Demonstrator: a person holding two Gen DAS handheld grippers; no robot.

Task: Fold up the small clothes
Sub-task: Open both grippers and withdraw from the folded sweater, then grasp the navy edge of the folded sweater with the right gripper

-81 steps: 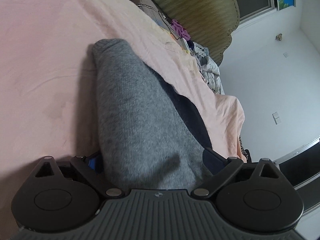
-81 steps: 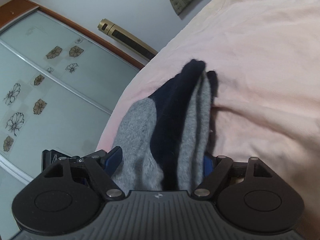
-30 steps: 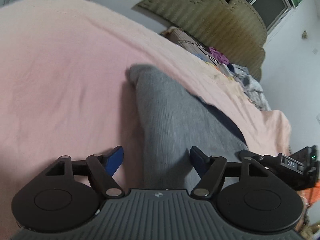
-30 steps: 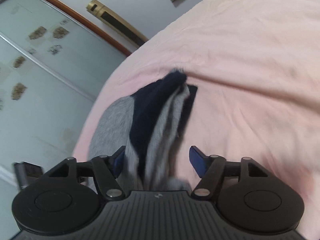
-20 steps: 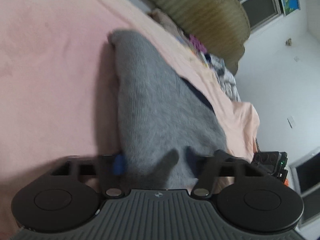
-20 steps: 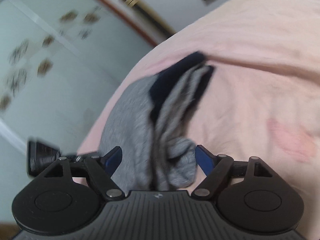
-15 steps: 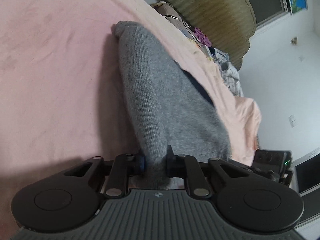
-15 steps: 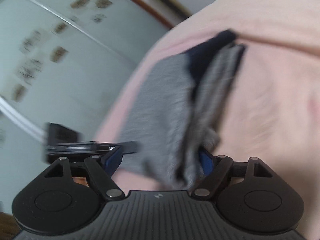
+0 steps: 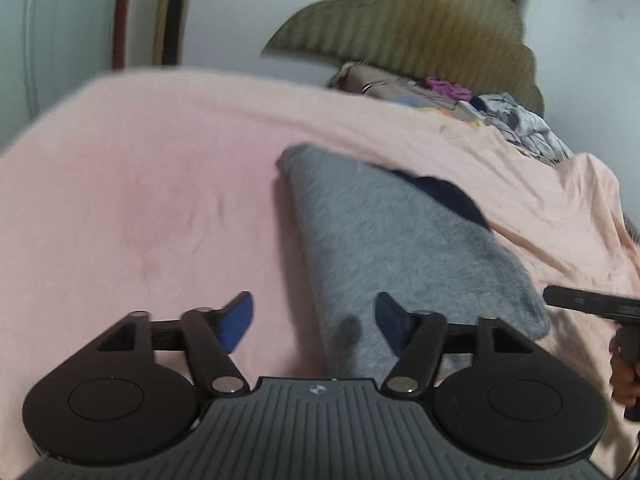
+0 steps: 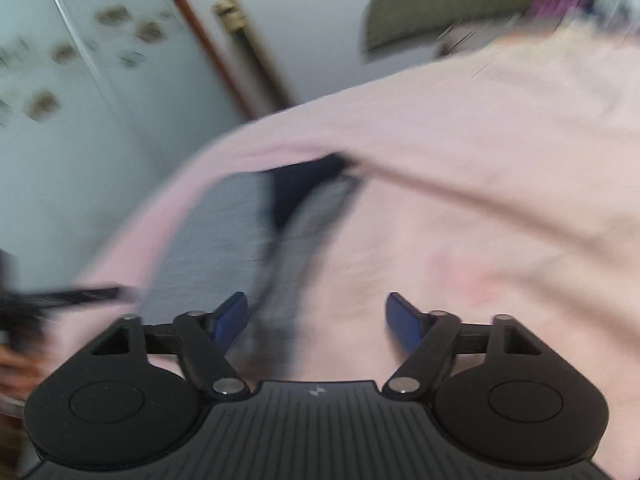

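Note:
A folded grey garment (image 9: 400,240) with a navy part (image 9: 444,194) lies flat on the pink bed sheet (image 9: 140,200). My left gripper (image 9: 312,318) hovers at its near end, jaws opening; the right pad is over the cloth, the left pad over bare sheet, and neither presses on it. In the blurred right wrist view the same garment (image 10: 224,240) stretches away from my right gripper (image 10: 318,318), whose jaws are closing with only the garment's near strip below the left side of the gap, untouched. The right gripper's finger (image 9: 592,306) shows at the garment's right corner.
An olive padded headboard (image 9: 420,28) and a heap of mixed clothes (image 9: 500,108) stand at the bed's far end. A sliding glass door with flower prints (image 10: 60,80) lies beyond the bed's left edge. A hand (image 9: 624,368) is at the far right.
The left gripper, shut on the garment's near edge half a second ago, has let go and drawn back and up. The right gripper has backed off too, and the garment now rests flat.

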